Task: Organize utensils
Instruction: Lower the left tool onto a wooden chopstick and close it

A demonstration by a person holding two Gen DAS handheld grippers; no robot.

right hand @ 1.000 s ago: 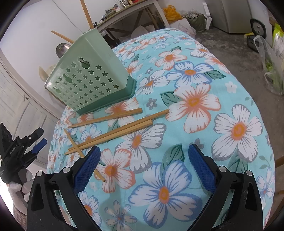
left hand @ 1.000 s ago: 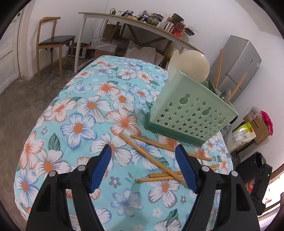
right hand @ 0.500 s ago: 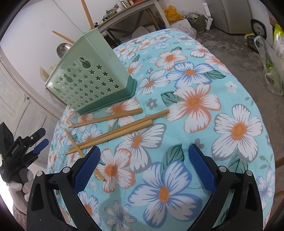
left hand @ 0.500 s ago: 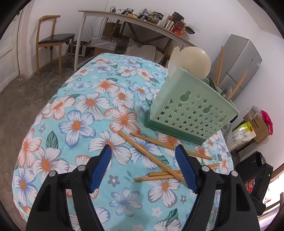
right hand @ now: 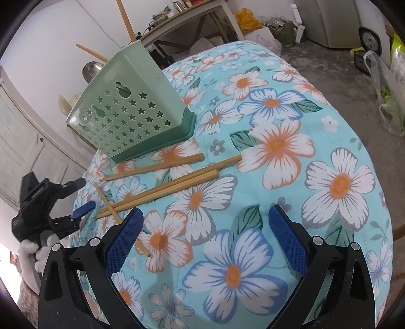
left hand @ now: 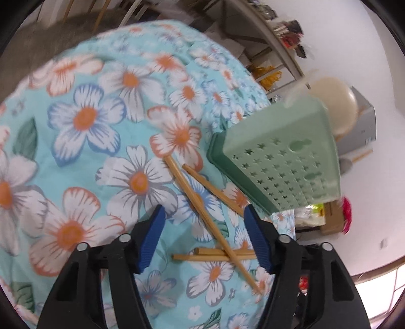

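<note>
Several wooden chopsticks lie scattered on the floral tablecloth (left hand: 83,119) in front of a pale green star-holed utensil holder (left hand: 283,162) (right hand: 126,111). The holder contains a cream ladle (left hand: 334,101), a metal spoon (right hand: 91,68) and upright chopsticks. My left gripper (left hand: 204,212) (right hand: 83,194) hangs low over the cloth, its jaws closing. The longest chopstick (left hand: 184,184) runs between them, and the pads are clear of it. My right gripper (right hand: 205,211) stands open over bare cloth, with the chopstick pile (right hand: 172,184) just ahead to its left.
A gloved hand (right hand: 27,250) holds the left gripper at the table's edge. A long cluttered bench (right hand: 187,15) stands by the wall behind. A grey fridge (left hand: 362,131), boxes and plastic bags (right hand: 389,106) sit on the concrete floor around the table.
My left gripper has dropped toward the cloth and rolled, and its jaws have narrowed around the long chopstick. The right gripper has stayed still.
</note>
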